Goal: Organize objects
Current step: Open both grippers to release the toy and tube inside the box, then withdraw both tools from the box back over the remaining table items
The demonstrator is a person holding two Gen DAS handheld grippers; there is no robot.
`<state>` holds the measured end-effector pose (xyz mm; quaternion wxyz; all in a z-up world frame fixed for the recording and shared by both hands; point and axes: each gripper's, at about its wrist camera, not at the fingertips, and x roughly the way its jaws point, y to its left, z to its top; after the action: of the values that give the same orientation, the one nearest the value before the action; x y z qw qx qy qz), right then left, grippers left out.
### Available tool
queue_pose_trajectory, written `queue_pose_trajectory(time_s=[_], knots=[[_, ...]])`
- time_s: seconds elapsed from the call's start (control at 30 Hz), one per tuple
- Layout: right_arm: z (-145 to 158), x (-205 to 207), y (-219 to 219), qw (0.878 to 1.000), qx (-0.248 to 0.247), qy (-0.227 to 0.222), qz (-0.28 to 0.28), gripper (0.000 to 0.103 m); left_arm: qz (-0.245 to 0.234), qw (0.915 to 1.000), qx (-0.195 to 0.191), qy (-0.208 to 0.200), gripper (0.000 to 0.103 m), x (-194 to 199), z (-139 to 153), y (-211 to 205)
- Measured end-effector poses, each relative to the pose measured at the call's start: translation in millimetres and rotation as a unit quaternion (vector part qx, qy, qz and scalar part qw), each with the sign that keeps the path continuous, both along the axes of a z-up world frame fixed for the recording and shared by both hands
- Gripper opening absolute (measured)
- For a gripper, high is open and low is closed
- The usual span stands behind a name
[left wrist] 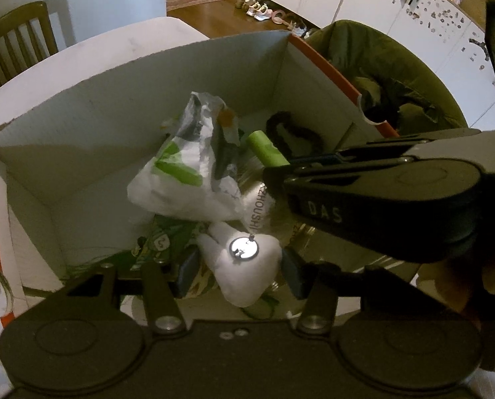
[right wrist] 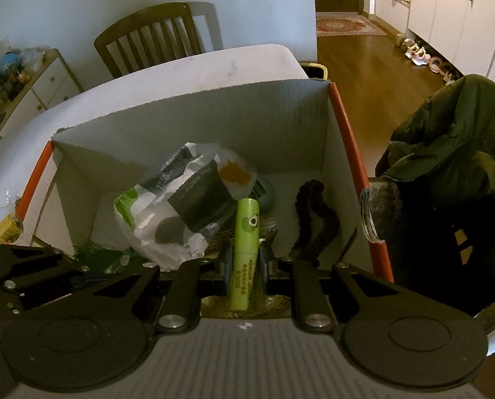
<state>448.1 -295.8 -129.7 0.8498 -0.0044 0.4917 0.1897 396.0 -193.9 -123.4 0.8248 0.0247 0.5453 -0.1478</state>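
An open cardboard box [left wrist: 81,126] [right wrist: 197,119] with orange edges stands on a white table. Inside lie a crumpled white and green plastic bag [left wrist: 181,179] [right wrist: 167,212] and a dark brown scrunchie [left wrist: 297,129] [right wrist: 317,219]. My left gripper [left wrist: 237,266] is shut on a white tooth-shaped plush [left wrist: 247,262] with a round metal tag, held over the box's near side. My right gripper [right wrist: 246,262] is shut on a green lip-balm tube [right wrist: 246,242], held above the box; it also shows in the left wrist view [left wrist: 267,149], where the right gripper [left wrist: 277,171] reaches in from the right.
A wooden chair [right wrist: 151,36] stands behind the table [right wrist: 167,79]. A dark green jacket [right wrist: 453,173] hangs over a seat right of the box. A yellow packet [right wrist: 6,232] lies on the table left of the box. White cabinets and shoes line the far wall.
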Motion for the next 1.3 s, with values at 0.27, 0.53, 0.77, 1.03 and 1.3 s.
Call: queue_pose_trajectory(time_s=[0.27,0.53,0.77,1.03,1.3], knots=[[5.5,-2.8,-0.9,1.0,-0.002,-0.01,0.006,0.016,-0.001,1.0,-0.003,-0.009,0.067,-4.9,3.8,-1.1],[16.9,-9.8,-9.6,1.0,0.007,-0.013,0.0,0.017,0.003,0.9995,-0.011,-0.029,0.07,-14.9,17.4,5.8],[31.6,-24.4,-12.9,1.0,0.015,-0.026,0.006,0.017,0.009,0.9978,-0.015,-0.064,0.075,-29.8,38.3,13.3],[58.7,-49.1,-12.7,0.997,0.034,-0.062,0.013,0.017,0.018,0.9932,-0.024,-0.112,0.078,-56.6,68.0,28.2],[84.4,-82.9,-1.8,0.994,0.056,-0.087,0.031,0.017,0.047,0.9869,-0.043,-0.149,0.079,-85.5,96.1,58.8]])
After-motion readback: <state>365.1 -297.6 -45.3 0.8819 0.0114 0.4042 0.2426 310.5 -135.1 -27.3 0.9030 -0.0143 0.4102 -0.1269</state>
